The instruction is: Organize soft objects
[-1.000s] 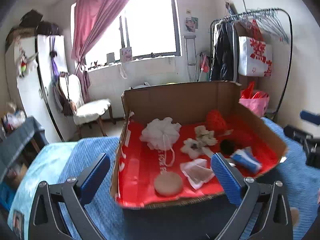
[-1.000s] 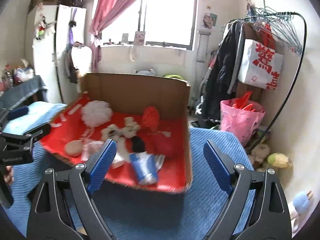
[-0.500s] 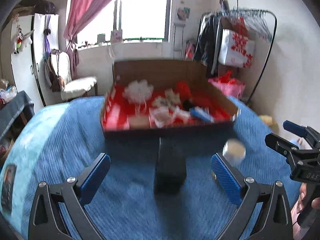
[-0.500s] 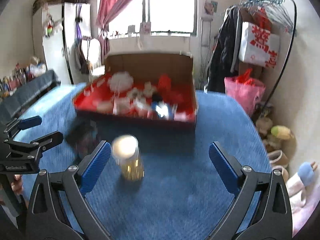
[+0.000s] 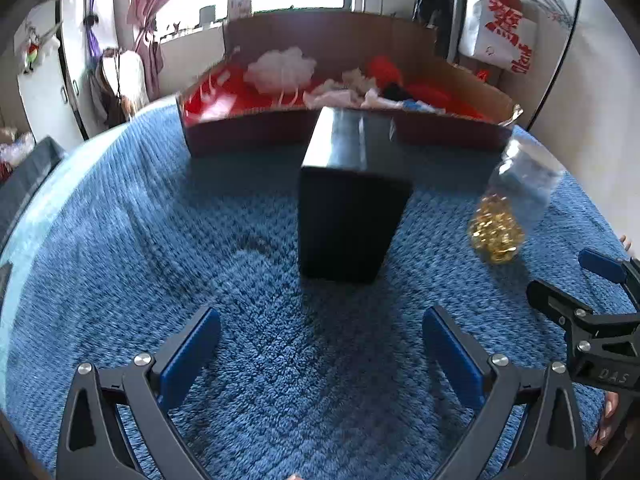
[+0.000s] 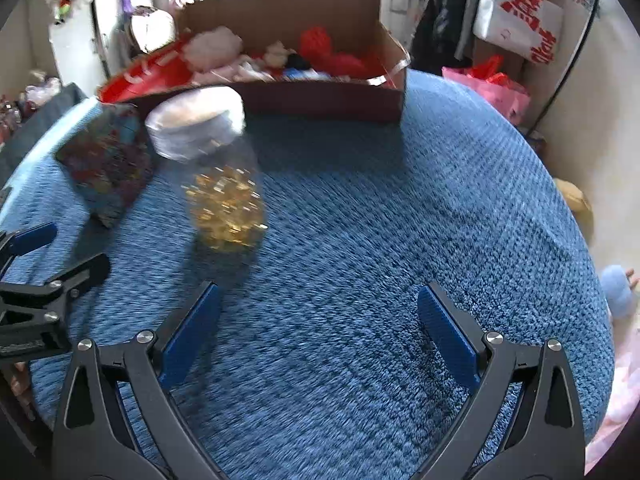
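Blue knitted blanket (image 5: 168, 248) covers the bed, and everything here rests on it; at the far edge sits a cardboard box (image 5: 348, 136) lined with red, holding the soft things: a white mesh puff (image 5: 280, 68), a red mesh puff (image 6: 316, 42), pale fabric scraps (image 5: 340, 94) and something small and black that is too blurred to name. In front of the box, touching or nearly touching its near wall, stands a dark rectangular box (image 5: 348, 216); from the right wrist view its side shows a busy multicoloured print. Just beside it stands a clear jar (image 6: 216, 184) with a white lid (image 6: 196, 122), its lower half filled with small golden pieces. The left gripper (image 5: 320, 344) hangs over bare blanket, short of the dark box, its blue-padded jaws spread wide with nothing between them; the right gripper (image 6: 316, 320) hangs over bare blanket to the right of the jar, its jaws having just been opening and now spread wide, likewise empty. Both views are smeared by motion; each gripper shows at the edge of the other's view.
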The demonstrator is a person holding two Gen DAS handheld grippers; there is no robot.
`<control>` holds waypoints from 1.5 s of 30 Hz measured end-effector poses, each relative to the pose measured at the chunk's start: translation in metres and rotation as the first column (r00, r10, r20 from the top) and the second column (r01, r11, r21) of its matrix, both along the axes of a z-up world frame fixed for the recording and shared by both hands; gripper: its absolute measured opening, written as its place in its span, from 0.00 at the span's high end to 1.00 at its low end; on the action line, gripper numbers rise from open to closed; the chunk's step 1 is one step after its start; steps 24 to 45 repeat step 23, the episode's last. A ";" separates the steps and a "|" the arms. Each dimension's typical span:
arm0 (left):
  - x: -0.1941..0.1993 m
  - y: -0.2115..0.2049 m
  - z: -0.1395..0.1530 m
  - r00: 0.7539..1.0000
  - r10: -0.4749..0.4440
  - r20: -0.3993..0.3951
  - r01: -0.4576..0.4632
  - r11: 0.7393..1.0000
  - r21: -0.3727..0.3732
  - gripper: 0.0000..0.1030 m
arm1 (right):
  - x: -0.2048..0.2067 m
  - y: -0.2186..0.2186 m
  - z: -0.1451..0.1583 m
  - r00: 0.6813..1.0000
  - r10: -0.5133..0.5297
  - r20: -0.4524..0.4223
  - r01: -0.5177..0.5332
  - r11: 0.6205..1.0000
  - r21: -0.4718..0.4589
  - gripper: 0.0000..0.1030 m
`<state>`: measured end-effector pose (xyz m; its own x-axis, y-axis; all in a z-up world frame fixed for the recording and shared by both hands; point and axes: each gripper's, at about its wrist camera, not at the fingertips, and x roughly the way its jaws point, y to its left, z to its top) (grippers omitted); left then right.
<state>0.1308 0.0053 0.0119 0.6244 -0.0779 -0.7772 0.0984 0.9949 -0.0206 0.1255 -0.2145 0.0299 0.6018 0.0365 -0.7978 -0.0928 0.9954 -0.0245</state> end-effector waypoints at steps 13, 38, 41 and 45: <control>0.010 -0.001 -0.008 1.000 0.028 -0.013 -0.028 0.999 0.024 0.00 | 0.004 -0.003 -0.004 1.000 -0.023 -0.011 0.024 0.999 0.028 0.00; 0.008 -0.001 -0.008 0.999 0.032 -0.009 -0.032 0.999 0.022 0.00 | 0.003 -0.003 -0.004 1.000 -0.023 -0.011 0.023 0.999 0.029 0.00; 0.008 -0.001 -0.008 0.999 0.032 -0.009 -0.032 0.999 0.022 0.00 | 0.003 -0.003 -0.004 1.000 -0.023 -0.011 0.023 0.999 0.029 0.00; 0.008 -0.001 -0.008 0.999 0.032 -0.009 -0.032 0.999 0.022 0.00 | 0.003 -0.003 -0.004 1.000 -0.023 -0.011 0.023 0.999 0.029 0.00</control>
